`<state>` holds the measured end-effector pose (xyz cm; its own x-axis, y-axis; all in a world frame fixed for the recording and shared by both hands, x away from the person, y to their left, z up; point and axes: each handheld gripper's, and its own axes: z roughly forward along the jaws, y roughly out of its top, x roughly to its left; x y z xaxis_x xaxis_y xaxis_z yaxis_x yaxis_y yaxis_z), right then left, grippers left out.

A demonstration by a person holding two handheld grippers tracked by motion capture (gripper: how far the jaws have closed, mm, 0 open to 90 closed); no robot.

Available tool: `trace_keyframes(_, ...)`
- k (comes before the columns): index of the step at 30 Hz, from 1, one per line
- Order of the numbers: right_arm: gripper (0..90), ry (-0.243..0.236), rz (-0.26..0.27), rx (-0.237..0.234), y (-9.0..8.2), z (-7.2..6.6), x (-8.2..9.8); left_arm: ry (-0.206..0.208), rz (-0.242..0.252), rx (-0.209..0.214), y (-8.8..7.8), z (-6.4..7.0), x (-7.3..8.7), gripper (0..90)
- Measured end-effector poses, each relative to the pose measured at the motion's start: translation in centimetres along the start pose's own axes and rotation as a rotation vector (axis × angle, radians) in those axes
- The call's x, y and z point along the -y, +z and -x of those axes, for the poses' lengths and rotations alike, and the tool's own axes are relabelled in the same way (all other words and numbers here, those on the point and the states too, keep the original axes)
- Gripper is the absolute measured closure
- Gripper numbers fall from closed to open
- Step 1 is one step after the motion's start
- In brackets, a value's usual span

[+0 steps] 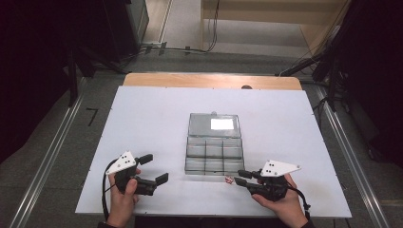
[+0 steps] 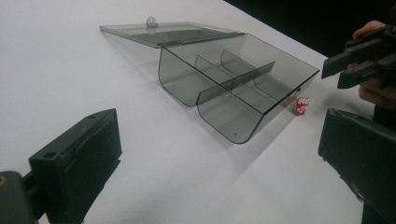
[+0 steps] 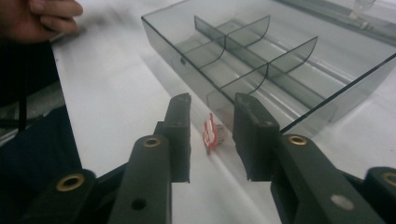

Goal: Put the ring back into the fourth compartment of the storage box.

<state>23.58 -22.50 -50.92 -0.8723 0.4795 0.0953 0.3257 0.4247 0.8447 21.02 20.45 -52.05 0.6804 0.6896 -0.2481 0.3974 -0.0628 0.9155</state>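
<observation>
- White tabletop (image 1: 142,123) fills the middle of the room under you, with dark floor and metal rails on both sides and a wooden edge at the far end.
- Your left gripper (image 1: 154,169) sits low near the front-left edge, held level and angled toward the box, jaws spread wide with nothing between them.
- Bare table lies all around it, so you have free room to its left and ahead.
- Centre stage is the clear compartment box (image 1: 215,156), lid folded back flat on the far side; its near wall stands just beyond both tools.
- Your right gripper (image 1: 241,177) points left along the front of the box, jaws narrowed but not gripping.
- In the right gripper view, the small red-and-white piece (image 3: 210,132) stands on the table between the pads, touching neither, just outside the box's near wall.
- From the left gripper view you see that piece beside the box's front corner, apart from it.
</observation>
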Motion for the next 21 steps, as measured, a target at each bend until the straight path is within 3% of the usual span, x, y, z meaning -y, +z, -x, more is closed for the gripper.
trace_keyframes(11,68.8,-0.048,-0.057,0.006,1.7,-0.1,0.6,-0.007,-0.010,-0.003,0.0,-0.5,0.4,0.0)
trace_keyframes(21,69.7,-0.117,-0.112,0.053,2.7,-0.7,0.9,-0.007,-0.007,-0.006,-0.1,-0.6,0.4,0.0)
